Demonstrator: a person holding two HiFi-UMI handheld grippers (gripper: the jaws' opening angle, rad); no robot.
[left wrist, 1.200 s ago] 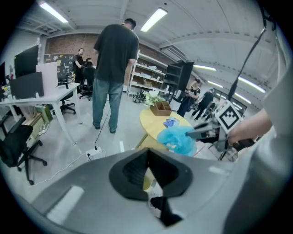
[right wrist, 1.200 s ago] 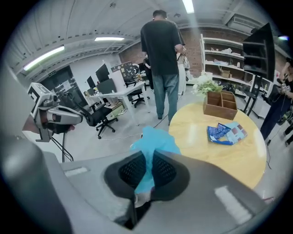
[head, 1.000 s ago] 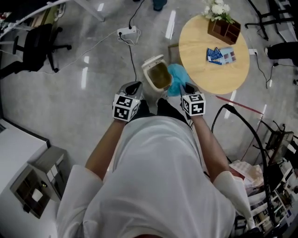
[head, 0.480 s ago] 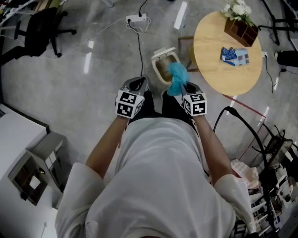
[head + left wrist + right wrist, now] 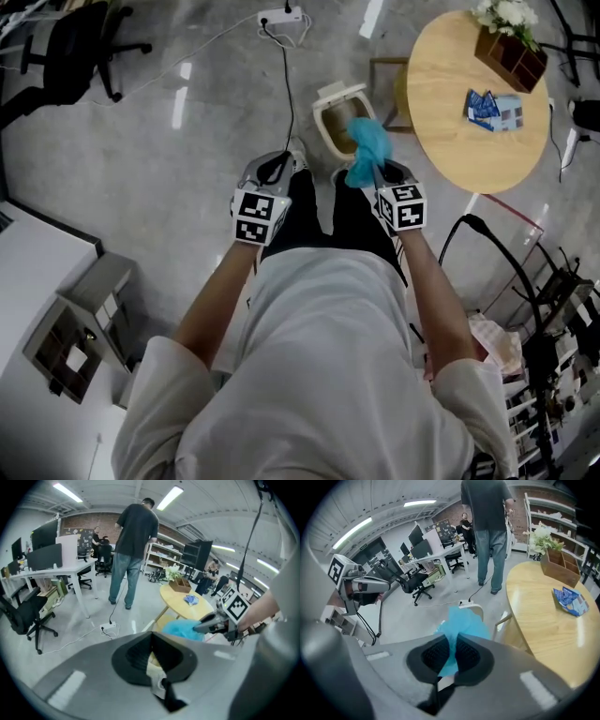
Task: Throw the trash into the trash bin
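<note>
From where I stand, no word, brand or number can be read anywhere. The only signs are the black-and-white square markers [image 5: 253,217] on the cubes of the left gripper [image 5: 274,169] and right gripper [image 5: 382,172], patterns rather than letters. The blue packet [image 5: 492,108] on the round counter [image 5: 450,141] carries print too small to make out.

Head view: from above the person's torso, steeply down onto the floor [image 5: 141,141], trash bin [image 5: 339,94] far centre, round table [image 5: 469,122] far right. Left gripper view: close behind its jaws, facing far-right, catching the right gripper [image 5: 199,627]; right gripper view: likewise close, facing far, left gripper [image 5: 386,587] at its left. All three share the table, the blue trash [image 5: 367,141] and the far floor.
</note>
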